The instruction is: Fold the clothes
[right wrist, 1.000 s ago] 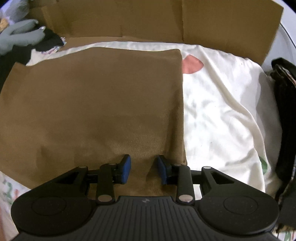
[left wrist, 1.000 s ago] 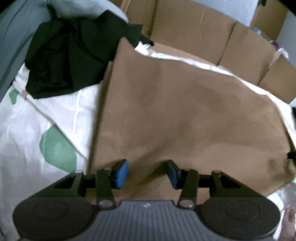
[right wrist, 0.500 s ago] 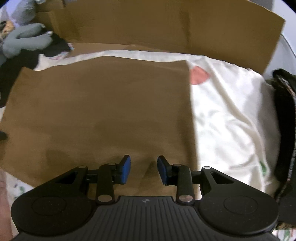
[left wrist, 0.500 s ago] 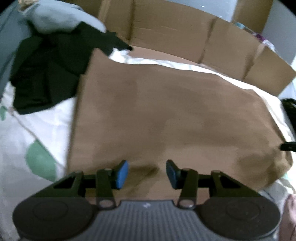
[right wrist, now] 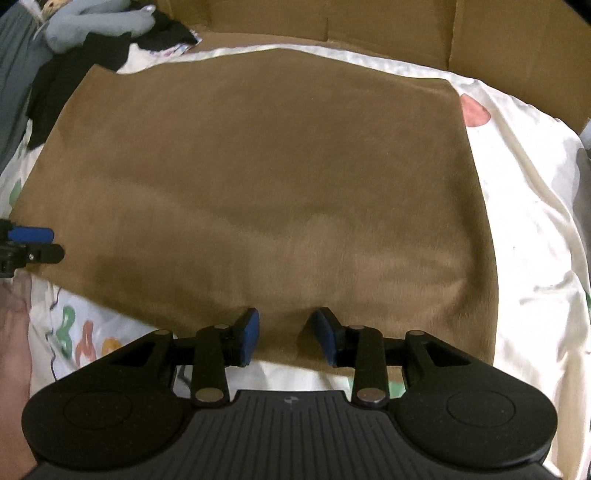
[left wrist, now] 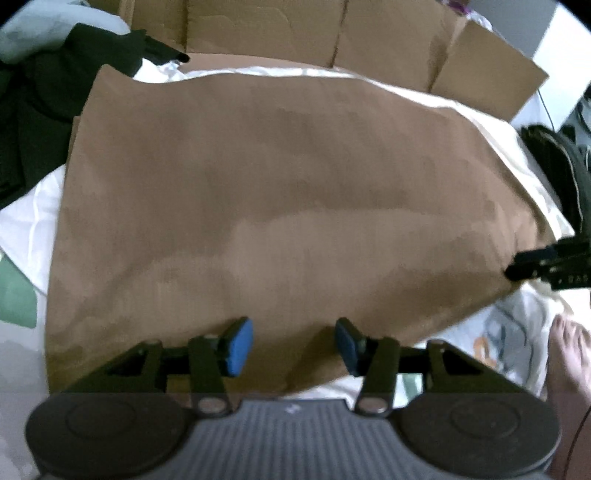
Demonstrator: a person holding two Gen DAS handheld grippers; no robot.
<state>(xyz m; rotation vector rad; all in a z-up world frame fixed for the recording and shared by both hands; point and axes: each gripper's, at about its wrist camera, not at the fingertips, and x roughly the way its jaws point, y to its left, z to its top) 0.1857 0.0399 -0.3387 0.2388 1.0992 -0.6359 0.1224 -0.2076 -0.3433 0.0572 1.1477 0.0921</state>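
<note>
Evidently the brown cloth (left wrist: 280,206) had been spread flat over the white sheet (right wrist: 524,221) so its near hem could be caught at two places at once. Off to the left a dark heap (left wrist: 40,110) of clothes touched its far corner, near a grey toy (right wrist: 92,26). The left gripper (left wrist: 293,345) stood over the hem, jaws apart and lately widening, cloth between the pads but not pinched. The right gripper (right wrist: 284,338) did likewise toward the other corner, also opening a little. Behind ran a cardboard wall (right wrist: 332,22), and a black bag (left wrist: 561,166) lay at the right edge; neither, I judged, blocked a fold.
</note>
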